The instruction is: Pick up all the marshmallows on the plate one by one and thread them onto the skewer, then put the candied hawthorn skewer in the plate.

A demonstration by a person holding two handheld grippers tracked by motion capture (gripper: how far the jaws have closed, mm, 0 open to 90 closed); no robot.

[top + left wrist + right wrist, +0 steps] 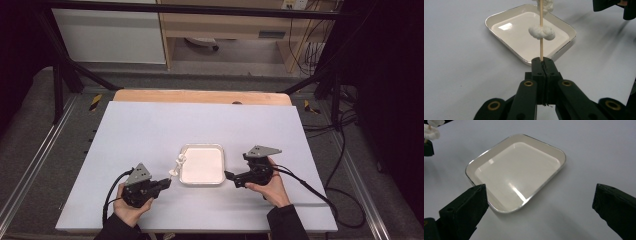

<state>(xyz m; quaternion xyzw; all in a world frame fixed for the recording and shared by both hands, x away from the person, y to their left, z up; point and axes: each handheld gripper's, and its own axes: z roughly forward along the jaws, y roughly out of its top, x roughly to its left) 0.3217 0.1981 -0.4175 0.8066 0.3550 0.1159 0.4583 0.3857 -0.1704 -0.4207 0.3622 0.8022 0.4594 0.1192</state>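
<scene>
A cream enamel tray (pixel 218 150) with a thin metal rim lies empty in the middle of the white table; it also appears in the left gripper view as tray (pixel 499 35) and in the right gripper view as tray (pixel 486 155). My left gripper (pixel 166 182) is shut on the base of a wooden skewer (pixel 541 47), which stands upright beside the tray's left edge. White lumps (pixel 542 32) are threaded on the skewer (pixel 178 164). My right gripper (pixel 229 175) stands open just right of the tray's near corner, jaws wide apart, nothing between them.
The white sheet covers a wooden table (pixel 200 96) whose bare edge shows at the back. Cables trail from both grippers, one looping off the right side (pixel 320 192). A black frame and shelving stand beyond the table.
</scene>
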